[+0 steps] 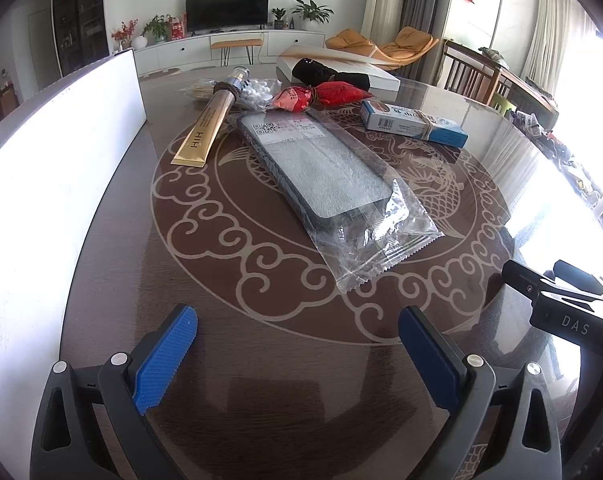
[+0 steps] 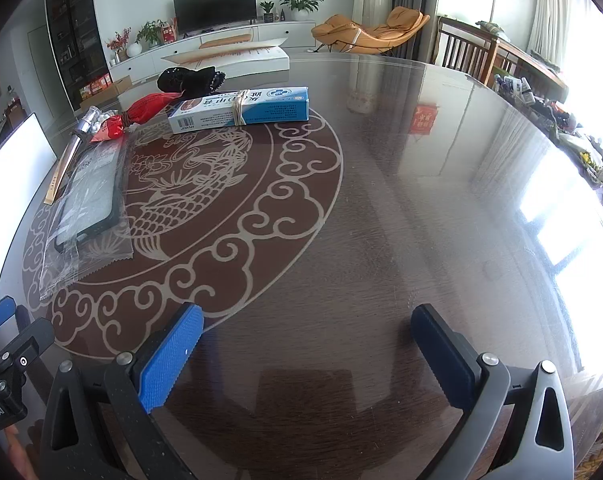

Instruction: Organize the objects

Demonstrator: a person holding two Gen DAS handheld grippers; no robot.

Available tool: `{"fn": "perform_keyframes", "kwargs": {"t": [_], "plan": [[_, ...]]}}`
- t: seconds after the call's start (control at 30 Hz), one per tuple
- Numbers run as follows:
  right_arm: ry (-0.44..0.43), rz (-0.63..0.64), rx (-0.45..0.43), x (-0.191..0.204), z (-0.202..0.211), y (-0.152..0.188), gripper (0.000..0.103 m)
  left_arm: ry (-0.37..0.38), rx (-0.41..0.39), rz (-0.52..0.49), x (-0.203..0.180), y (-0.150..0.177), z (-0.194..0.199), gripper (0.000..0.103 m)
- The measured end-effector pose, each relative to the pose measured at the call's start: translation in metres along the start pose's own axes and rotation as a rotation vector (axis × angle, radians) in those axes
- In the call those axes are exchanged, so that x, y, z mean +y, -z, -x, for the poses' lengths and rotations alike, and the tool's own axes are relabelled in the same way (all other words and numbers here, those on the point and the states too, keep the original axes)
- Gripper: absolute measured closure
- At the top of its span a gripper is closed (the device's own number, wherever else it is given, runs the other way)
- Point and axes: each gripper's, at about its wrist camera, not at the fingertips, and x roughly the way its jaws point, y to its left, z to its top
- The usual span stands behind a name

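A phone case in a clear plastic bag (image 1: 333, 184) lies mid-table, also in the right wrist view (image 2: 87, 200). Behind it lie a gold tube (image 1: 209, 124), a bag of cotton balls (image 1: 257, 90), a red packet (image 1: 321, 94), a black pouch (image 1: 329, 72) and a blue-white box bound with a rubber band (image 1: 413, 122) (image 2: 241, 110). My left gripper (image 1: 297, 356) is open and empty above the table, short of the bag. My right gripper (image 2: 307, 356) is open and empty over bare table, right of the objects.
A white board (image 1: 61, 168) stands along the table's left edge. A flat white box (image 1: 341, 64) lies at the table's far side. Wooden chairs (image 1: 473, 76) stand at the right. The right gripper's body (image 1: 561, 304) shows at the left wrist view's right edge.
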Motion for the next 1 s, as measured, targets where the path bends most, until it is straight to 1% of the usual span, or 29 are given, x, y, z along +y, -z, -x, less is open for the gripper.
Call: {"fn": "perform_keyframes", "kwargs": {"t": [1.0], "plan": [[0.0, 0.0, 0.0, -0.0002, 0.0, -0.0001, 0.0, -0.008, 0.003, -0.005, -0.0027, -0.0005, -0.0034, 0.001]]}}
